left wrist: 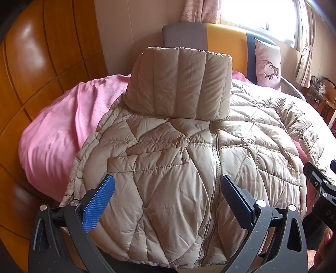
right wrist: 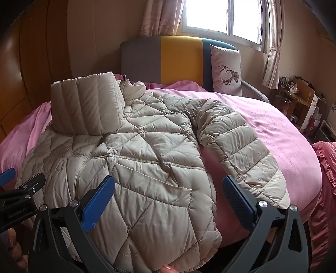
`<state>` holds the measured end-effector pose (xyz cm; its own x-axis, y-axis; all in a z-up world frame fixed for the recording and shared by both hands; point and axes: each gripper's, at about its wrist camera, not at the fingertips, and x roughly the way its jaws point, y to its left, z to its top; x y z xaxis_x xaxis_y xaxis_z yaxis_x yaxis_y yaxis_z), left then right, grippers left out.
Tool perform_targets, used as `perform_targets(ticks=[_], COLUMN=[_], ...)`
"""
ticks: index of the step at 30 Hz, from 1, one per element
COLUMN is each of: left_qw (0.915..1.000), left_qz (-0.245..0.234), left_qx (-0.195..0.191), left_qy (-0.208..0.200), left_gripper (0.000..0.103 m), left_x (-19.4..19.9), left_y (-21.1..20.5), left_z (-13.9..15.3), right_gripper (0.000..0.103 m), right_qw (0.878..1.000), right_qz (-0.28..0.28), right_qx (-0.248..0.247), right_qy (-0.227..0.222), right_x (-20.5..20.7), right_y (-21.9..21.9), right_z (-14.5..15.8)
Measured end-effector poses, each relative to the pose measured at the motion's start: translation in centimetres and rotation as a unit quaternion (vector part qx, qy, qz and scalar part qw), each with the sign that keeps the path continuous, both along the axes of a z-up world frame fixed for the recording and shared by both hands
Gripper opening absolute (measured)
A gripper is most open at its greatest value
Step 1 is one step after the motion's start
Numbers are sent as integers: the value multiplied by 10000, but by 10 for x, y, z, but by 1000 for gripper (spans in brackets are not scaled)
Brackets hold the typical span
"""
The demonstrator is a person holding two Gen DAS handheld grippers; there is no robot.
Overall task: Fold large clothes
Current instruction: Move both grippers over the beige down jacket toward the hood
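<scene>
A bed (right wrist: 273,130) is covered in pink bedding; a grey, yellow and blue headboard (right wrist: 180,56) is set beneath a bright curtained window (right wrist: 222,16); wooden wardrobe panels (left wrist: 42,63) are seen leftward.

Little can be read. In the left wrist view, the black body of the right tongs (left wrist: 321,184) bears pale letters "DA", cut off at the frame edge. In the right wrist view, the left tongs (right wrist: 12,189) carry small white lettering, too blurred to read.

beige quilted jacket (right wrist: 134,155), zipped, flat on bed
</scene>
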<state>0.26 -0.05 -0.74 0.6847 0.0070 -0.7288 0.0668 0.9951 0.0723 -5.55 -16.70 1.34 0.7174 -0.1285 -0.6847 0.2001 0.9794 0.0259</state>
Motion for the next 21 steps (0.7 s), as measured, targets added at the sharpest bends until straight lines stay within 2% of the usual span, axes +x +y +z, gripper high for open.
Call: perform_targets(ticks=[21], left_qw=[10000], left_qz=[-14], left_qx=[30], left_qy=[62], left_gripper=[100], left_x=[3], left_y=[-3], left_z=[-4], right_gripper=[101], right_qw=[10000], right_qz=[18], right_qx=[-2], right_qy=[-14], right_x=[3], right_y=[-2], right_z=[-2])
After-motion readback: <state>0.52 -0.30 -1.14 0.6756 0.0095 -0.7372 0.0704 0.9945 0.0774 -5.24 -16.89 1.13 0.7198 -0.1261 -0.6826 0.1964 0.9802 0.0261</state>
